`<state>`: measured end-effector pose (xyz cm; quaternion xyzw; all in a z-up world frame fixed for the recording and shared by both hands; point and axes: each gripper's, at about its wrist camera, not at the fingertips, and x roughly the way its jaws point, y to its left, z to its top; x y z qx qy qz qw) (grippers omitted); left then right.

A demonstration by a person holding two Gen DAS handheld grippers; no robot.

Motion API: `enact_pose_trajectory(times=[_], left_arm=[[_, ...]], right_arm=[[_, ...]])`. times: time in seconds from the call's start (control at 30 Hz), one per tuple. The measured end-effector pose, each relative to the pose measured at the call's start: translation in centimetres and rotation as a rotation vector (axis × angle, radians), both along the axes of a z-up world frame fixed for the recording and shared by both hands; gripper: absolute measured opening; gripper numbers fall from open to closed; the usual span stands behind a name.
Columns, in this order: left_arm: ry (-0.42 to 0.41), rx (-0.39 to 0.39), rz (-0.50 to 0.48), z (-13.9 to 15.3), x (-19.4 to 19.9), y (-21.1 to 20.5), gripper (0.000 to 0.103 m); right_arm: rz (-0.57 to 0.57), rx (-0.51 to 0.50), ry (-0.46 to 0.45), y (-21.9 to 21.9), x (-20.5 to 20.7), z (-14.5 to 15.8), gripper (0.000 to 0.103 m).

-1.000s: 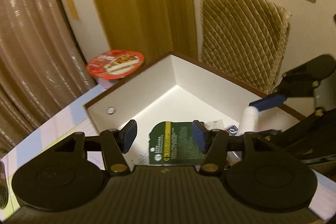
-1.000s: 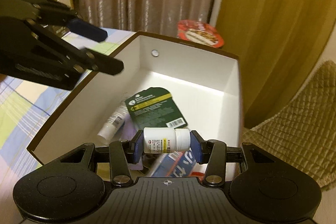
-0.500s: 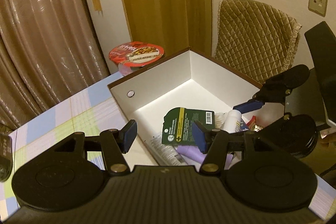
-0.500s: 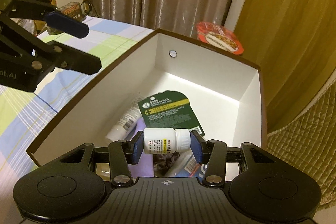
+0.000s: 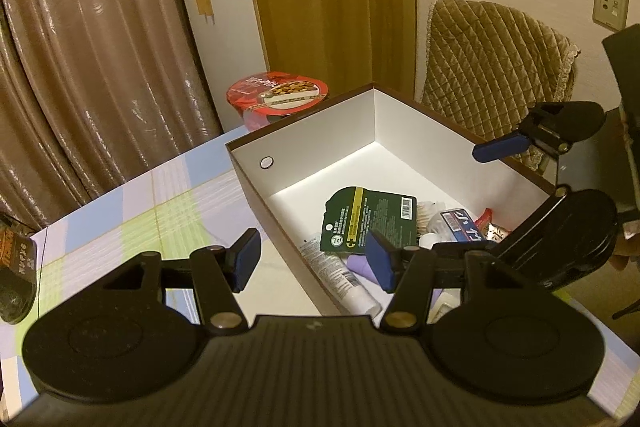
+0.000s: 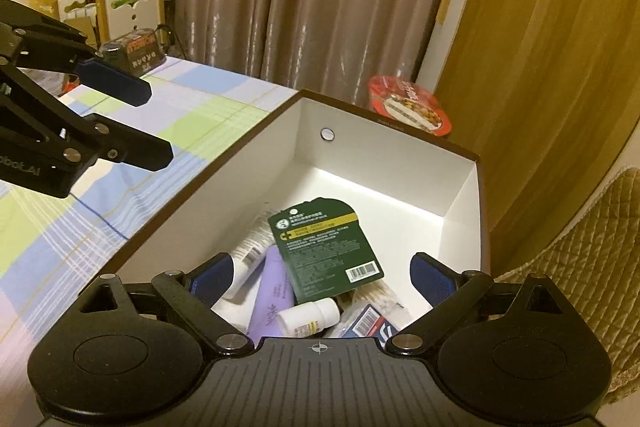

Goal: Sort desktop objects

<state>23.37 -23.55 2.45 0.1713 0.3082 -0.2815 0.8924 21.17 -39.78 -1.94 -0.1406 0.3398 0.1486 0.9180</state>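
Inside the white box (image 6: 460, 195), at its near end just below your right gripper (image 6: 322, 277), lies the small white pill bottle (image 6: 310, 315). It rests on its side, long axis running across the box, cap toward the right wall and slightly raised. Your right tongs have just been opening and now stand wide apart, with nothing between the pads; the bottle lies free beneath them.

Beside the bottle in the box:
- dark green card packet (image 6: 326, 247), flat, barcode corner toward you, leaning over the other items;
- lilac tube (image 6: 274, 293), long axis running away from you, its near end hidden behind the gripper body;
- white tube (image 6: 252, 253) against the left wall, partly covered by the green packet;
- blue-and-white pack (image 6: 372, 323), cut off by the gripper body, its print not legible;
- pale bundle under the packet's corner, too small to identify.

From the left wrist view, the bottle is almost wholly hidden behind your left gripper's finger; only a white scrap shows, which you cannot identify with certainty.

Your left gripper (image 5: 312, 259) hangs over the box's left rim, tongs partly apart and empty.

Beyond the box's far corner stands a red-lidded instant noodle bowl (image 5: 278, 95). Left of the box lies the checked tablecloth (image 6: 132, 155), with a dark packet (image 6: 134, 53) at its far edge.
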Motion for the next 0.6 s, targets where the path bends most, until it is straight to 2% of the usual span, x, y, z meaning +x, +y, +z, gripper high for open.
enact_pose_trajectory(times=[0.13, 0.3, 0.5, 0.6], left_arm=[[0.010, -0.009, 0.030, 0.1, -0.8, 0.5, 0.058], [0.033, -0.025, 0.126, 0.0, -2.2, 1.2, 0.066], [0.044, -0.046, 0.212, -0.4, -4.5, 1.7, 0.084], [0.030, -0.062, 0.232, -0.2, -6.1, 1.7, 0.097]], right_arm=[[-0.051, 0.075, 0.007, -0.9, -1.0, 0.9, 0.097], [-0.137, 0.149, -0.006, -2.7, -2.2, 2.2, 0.097], [-0.230, 0.236, 0.009, -5.0, -4.9, 3.2, 0.097], [-0.270, 0.242, 0.016, -5.5, -6.9, 3.6, 0.097]])
